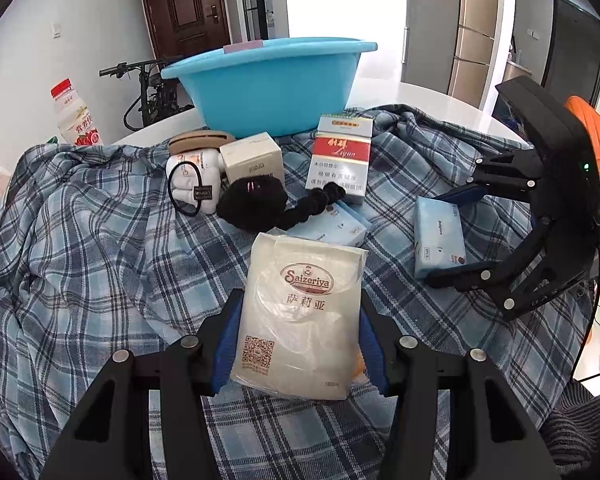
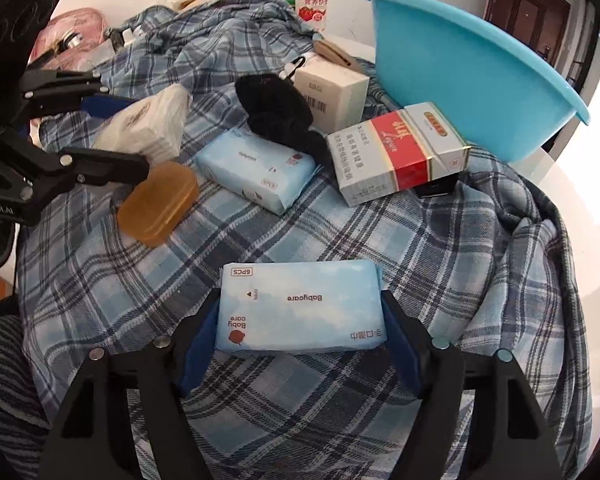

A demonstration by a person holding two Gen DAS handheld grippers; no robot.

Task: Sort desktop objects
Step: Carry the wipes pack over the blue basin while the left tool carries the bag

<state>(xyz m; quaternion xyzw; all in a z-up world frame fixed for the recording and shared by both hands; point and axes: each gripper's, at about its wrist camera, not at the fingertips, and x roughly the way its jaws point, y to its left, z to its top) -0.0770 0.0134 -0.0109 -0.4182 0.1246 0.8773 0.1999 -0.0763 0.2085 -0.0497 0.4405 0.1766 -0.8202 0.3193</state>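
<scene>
Evidently each gripper already pinched its pack, the left gripper (image 1: 300, 344) the napkin pack (image 1: 300, 316), the right gripper (image 2: 300, 332) the wipes pack (image 2: 300, 306) lying crosswise, with the blue basin (image 1: 268, 80) at twelve o'clock from the left and two o'clock from the right.

a white saizeriya napkin pack (image 1: 300, 316) sits between blue finger pads, its printed face up and its far end tilted upward. a pale blue babycare wipes pack (image 2: 300, 306) lies flat on the plaid cloth, held at both short ends between pads. a second identical wipes pack (image 2: 256, 168) lies further back, partly under a black fuzzy scrunchie (image 2: 274, 102). beside it a red-and-white cigarette carton (image 2: 396, 152) leans on the blue plastic basin (image 2: 472, 72). a cream box (image 2: 332, 88) stands behind the scrunchie, and an amber translucent soap bar (image 2: 158, 204) lies flat near the napkins
</scene>
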